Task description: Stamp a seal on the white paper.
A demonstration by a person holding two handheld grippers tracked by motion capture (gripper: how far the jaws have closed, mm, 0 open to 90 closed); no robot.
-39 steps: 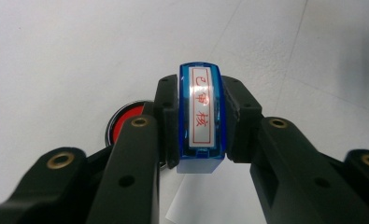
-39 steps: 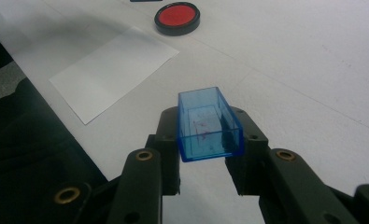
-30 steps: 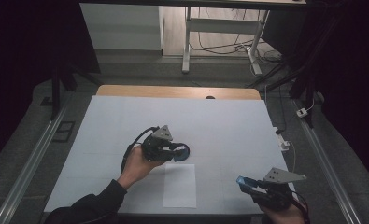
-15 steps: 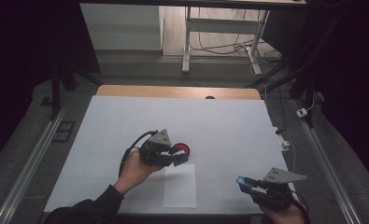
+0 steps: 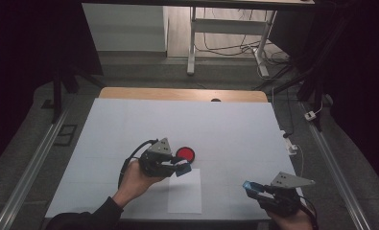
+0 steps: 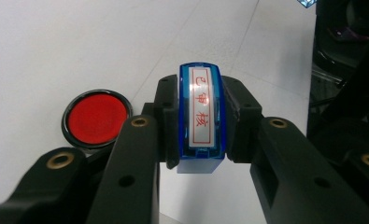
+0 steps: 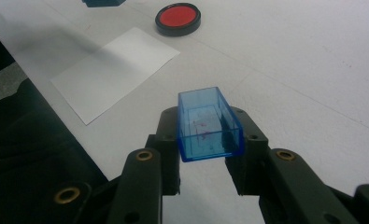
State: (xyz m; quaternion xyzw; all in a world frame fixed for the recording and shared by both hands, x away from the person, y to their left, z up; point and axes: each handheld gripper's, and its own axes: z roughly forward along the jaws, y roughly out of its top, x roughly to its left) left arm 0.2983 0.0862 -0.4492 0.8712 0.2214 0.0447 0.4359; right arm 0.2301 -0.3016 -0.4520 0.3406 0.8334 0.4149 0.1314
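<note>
Nearest the person, at the table's front right corner, the right gripper (image 5: pixel 252 187) is clamped on a clear blue stamp cap (image 7: pixel 209 124). In the right gripper view the cap sits squeezed between the two black fingers (image 7: pixel 169 131), open side up, its far half jutting past the tips, with faint red marks on its floor.

A little farther in, a white sheet of paper (image 5: pixel 184 190) lies flat near the front edge of the white table (image 5: pixel 235 129). Just over the sheet's far left corner, the left gripper (image 5: pixel 181 168) is closed on a blue stamp (image 6: pixel 202 116). In the left gripper view the stamp stands pinched by its long sides between the fingers (image 6: pixel 167 122), its white label with red characters facing the camera and its ends reaching beyond the pads at both ends.

Just beyond that gripper's tip sits a round red ink pad (image 5: pixel 185 154) in a black case, lying on the table apart from the stamp and the paper
</note>
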